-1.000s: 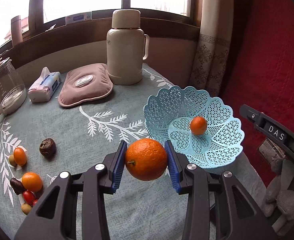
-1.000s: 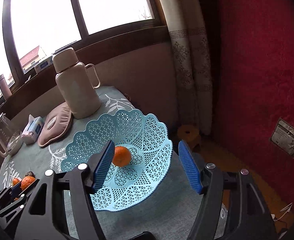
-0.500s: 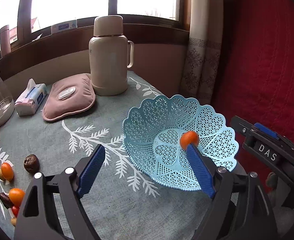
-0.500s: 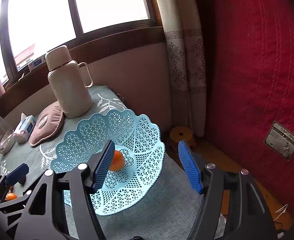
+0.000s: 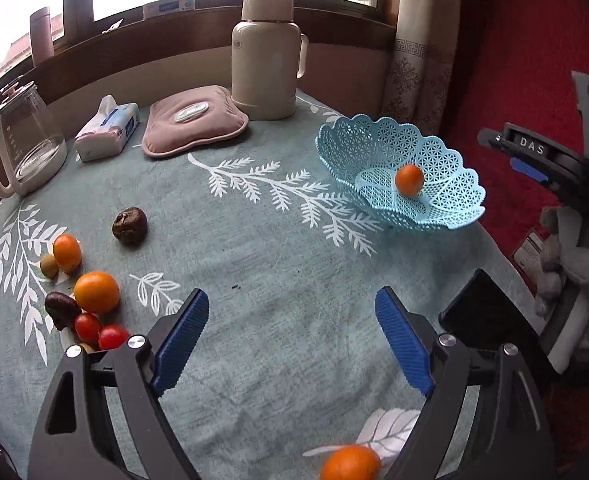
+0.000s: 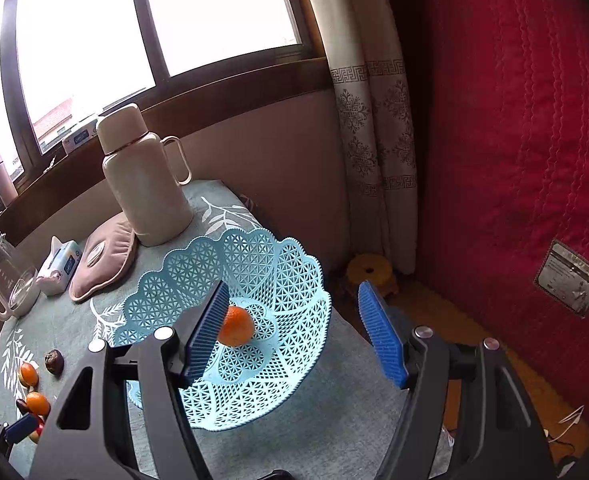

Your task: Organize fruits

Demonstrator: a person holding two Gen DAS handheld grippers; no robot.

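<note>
My left gripper is open and empty above the tablecloth. A large orange lies on the cloth at the bottom edge of the left wrist view, below the jaws. The blue lattice basket stands at the table's right side with one small orange in it. My right gripper is open and empty, above the basket's near rim, with the small orange beside its left pad. A cluster of loose fruit lies at the left: oranges, cherry tomatoes and a dark wrinkled fruit.
At the table's back stand a cream thermos, a pink hot-water bag, a tissue pack and a glass kettle. A black phone-like slab lies at the table's right edge. A red quilted wall is to the right.
My left gripper opened and let go of the large orange, then drew back from the basket toward the near table edge. The orange now lies on the cloth below it. My right gripper barely moved.
</note>
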